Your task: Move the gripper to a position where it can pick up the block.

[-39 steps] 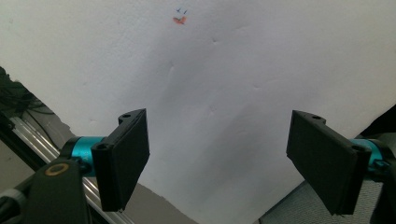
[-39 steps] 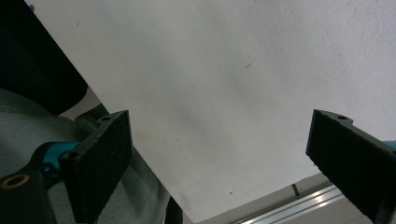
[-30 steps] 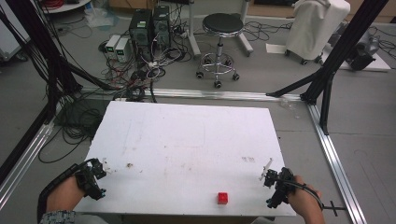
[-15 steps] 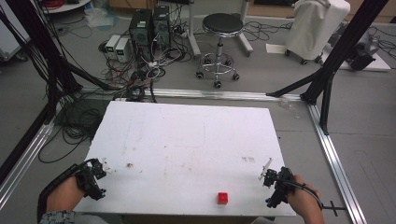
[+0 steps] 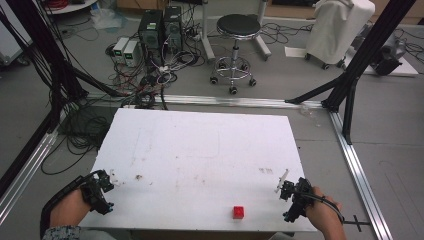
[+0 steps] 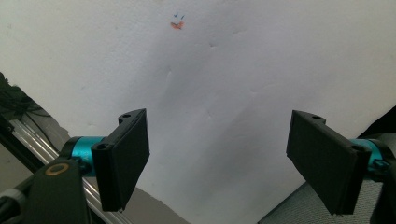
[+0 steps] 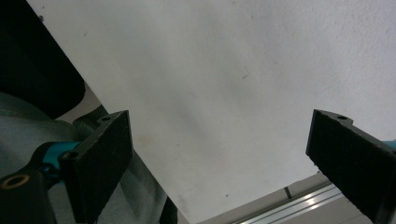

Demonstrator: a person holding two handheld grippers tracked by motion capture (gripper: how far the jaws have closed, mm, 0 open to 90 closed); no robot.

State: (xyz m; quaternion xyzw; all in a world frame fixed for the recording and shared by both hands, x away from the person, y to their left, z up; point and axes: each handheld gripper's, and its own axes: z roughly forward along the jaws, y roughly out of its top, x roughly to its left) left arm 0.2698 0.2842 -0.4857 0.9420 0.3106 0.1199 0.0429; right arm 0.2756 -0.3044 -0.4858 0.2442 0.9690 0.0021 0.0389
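Note:
A small red cube [image 5: 238, 212] lies on the white table top [image 5: 200, 160], close to its near edge and right of centre. My left gripper [image 5: 100, 187] rests at the table's near left corner; in the left gripper view its jaws [image 6: 217, 161] stand wide apart over bare white board. My right gripper [image 5: 292, 197] sits at the near right corner, to the right of the cube and apart from it. The right gripper's jaws [image 7: 224, 165] are also spread wide with nothing between them.
An orange-and-blue mark [image 6: 176, 23] shows on the board ahead of the left gripper. Aluminium rails [image 5: 357, 170] frame the table. Beyond the far edge stand a black stool [image 5: 235, 35], computer boxes [image 5: 160, 25] and tangled cables [image 5: 145, 80] on the floor.

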